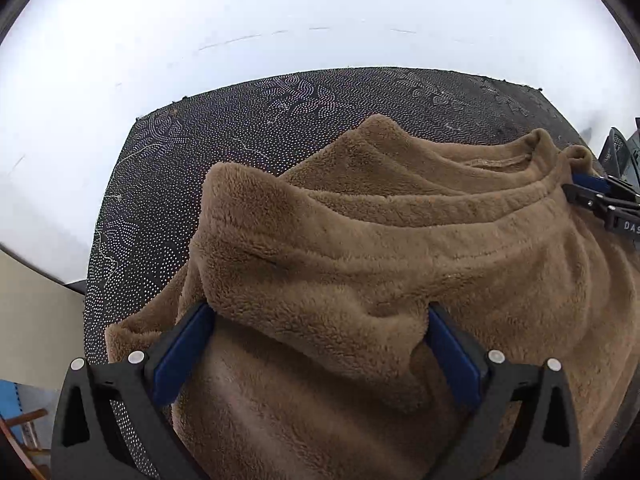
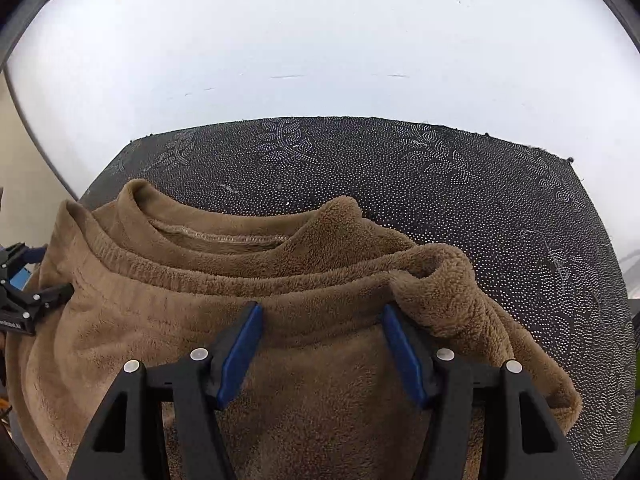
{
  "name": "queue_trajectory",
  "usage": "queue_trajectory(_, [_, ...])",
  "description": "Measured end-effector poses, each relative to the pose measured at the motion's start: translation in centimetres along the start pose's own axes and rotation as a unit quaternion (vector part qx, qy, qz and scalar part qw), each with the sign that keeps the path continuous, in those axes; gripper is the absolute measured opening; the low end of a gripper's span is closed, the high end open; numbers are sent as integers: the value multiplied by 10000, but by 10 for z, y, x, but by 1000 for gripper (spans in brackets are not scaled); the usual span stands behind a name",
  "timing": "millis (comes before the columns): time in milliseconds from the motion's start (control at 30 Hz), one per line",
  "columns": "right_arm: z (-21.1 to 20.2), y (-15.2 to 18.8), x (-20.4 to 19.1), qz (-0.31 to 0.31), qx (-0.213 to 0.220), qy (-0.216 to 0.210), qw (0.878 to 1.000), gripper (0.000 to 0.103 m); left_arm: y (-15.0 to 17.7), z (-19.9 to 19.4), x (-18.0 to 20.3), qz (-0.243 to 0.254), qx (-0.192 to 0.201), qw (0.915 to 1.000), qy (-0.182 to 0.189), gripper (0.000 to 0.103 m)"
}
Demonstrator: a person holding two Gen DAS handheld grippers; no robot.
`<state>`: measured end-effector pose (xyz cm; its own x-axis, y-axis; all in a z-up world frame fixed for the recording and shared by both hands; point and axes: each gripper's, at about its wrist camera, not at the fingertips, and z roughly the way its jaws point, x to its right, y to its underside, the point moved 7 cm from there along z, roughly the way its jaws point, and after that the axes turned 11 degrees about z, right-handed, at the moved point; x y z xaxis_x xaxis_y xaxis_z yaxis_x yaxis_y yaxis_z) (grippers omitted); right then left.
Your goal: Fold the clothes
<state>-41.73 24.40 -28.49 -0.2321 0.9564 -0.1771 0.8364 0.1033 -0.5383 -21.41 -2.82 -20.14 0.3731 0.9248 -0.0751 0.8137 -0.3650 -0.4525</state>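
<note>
A brown fleece garment (image 1: 360, 248) lies bunched on a dark dotted mat (image 1: 248, 120), its ribbed neckline (image 2: 216, 240) facing away from me. My left gripper (image 1: 316, 344) is open, its blue pads spread wide around a raised fold at the garment's left side. My right gripper (image 2: 322, 340) is also open with a narrower gap, and the collar edge and a rolled fold (image 2: 444, 276) lie between its fingers. Each gripper shows at the edge of the other's view: the right gripper (image 1: 600, 196) by the neckline, the left gripper (image 2: 28, 292) at the garment's left edge.
The mat (image 2: 400, 176) lies on a white table (image 1: 280, 20), with bare mat beyond the garment and to the right (image 2: 540, 260). A beige wall and wooden furniture (image 1: 24, 428) show at the lower left, past the table edge.
</note>
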Motion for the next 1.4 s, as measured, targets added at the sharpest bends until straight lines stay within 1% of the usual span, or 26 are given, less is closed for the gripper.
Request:
queue_trajectory(67, [-9,3,-2,-25,41,-70,10000,65,0,-12,1,-58,159,9998,109,103])
queue_trajectory(167, [-27,8,-13,-17,64,-522,9986,65,-6,-25,4,-133,373,9987,335,103])
queue_trajectory(200, [-34,9,-17,-14,72,-672,9977,66,-8,-27,5,-166,385,9981,452,103])
queue_trajectory(233, [-39,11,-21,-22,73,-790,9968,68,-8,-31,6,-198,362,9970,659,103])
queue_trajectory(300, [-35,15,-26,-138,20,-740,9972,69,-10,-27,14,-137,289,9954,902,103])
queue_trajectory(467, [-26,25,-38,-428,-114,-615,9971,69,-9,-1,28,132,-86,9969,766,103])
queue_trajectory(500, [-24,27,-40,-486,-141,-590,9970,68,-9,3,28,128,-101,9971,749,103])
queue_trajectory(567, [-20,31,-45,-602,-194,-540,9965,51,-10,9,26,101,-109,9973,720,103])
queue_trajectory(633, [-17,34,-49,-706,-227,-493,9960,31,-13,8,21,3,-71,9976,692,97])
queue_trajectory(700, [-22,32,-48,-695,-55,-485,9964,24,-16,5,14,-118,7,9981,601,80])
queue_trajectory(733, [-25,31,-48,-696,40,-470,9965,21,-18,2,12,-200,71,9982,566,76])
queue_trajectory(800, [-32,26,-51,-739,326,-350,9961,17,-22,-5,5,-346,236,9976,546,69])
queue_trajectory(833, [-39,21,-52,-722,503,-303,9957,17,-23,-9,4,-380,325,9975,494,67])
queue_trajectory(900, [-54,10,-51,-691,894,-108,9935,15,-30,-18,0,-331,548,9979,104,59])
queue_trajectory(933, [-60,5,-50,-676,1082,13,9918,15,-33,-23,-3,-303,661,9973,-102,57])
queue_trajectory(967, [-61,1,-48,-648,1124,45,9915,15,-36,-28,-5,-274,773,9962,-308,54])
queue_trajectory(1000, [-55,0,-45,-558,936,-77,9940,15,-39,-28,-10,-274,785,9957,-416,54])
queue_trajectory(1067, [-41,0,-37,-337,565,-317,9973,15,-34,-18,-17,-307,585,9972,-338,54])
queue_trajectory(1133, [-41,2,-20,-86,506,-385,9979,15,-30,-5,-23,-333,345,9986,-238,54])
queue_trajectory(1167, [-44,3,-11,53,521,-410,9978,16,-27,-3,-25,-364,325,9986,-178,54])
queue_trajectory(1200, [-48,3,0,194,544,-424,9974,19,-25,-1,-27,-399,321,9986,-117,55])
queue_trajectory(1267, [-59,1,23,449,643,-334,9964,38,-23,-3,-28,-468,367,9982,-71,55])
queue_trajectory(1300, [-64,0,32,564,699,-279,9956,67,-22,-5,-28,-502,392,9980,-52,56])
queue_trajectory(1333, [-69,-1,42,679,755,-225,9946,85,-22,-7,-29,-531,417,9977,-45,56])
queue_trajectory(1367, [-74,-2,49,764,803,-182,9937,86,-21,-9,-30,-559,442,9975,-41,56])
queue_trajectory(1400, [-76,-2,50,713,811,-192,9940,86,-22,-11,-33,-608,480,9970,-52,57])
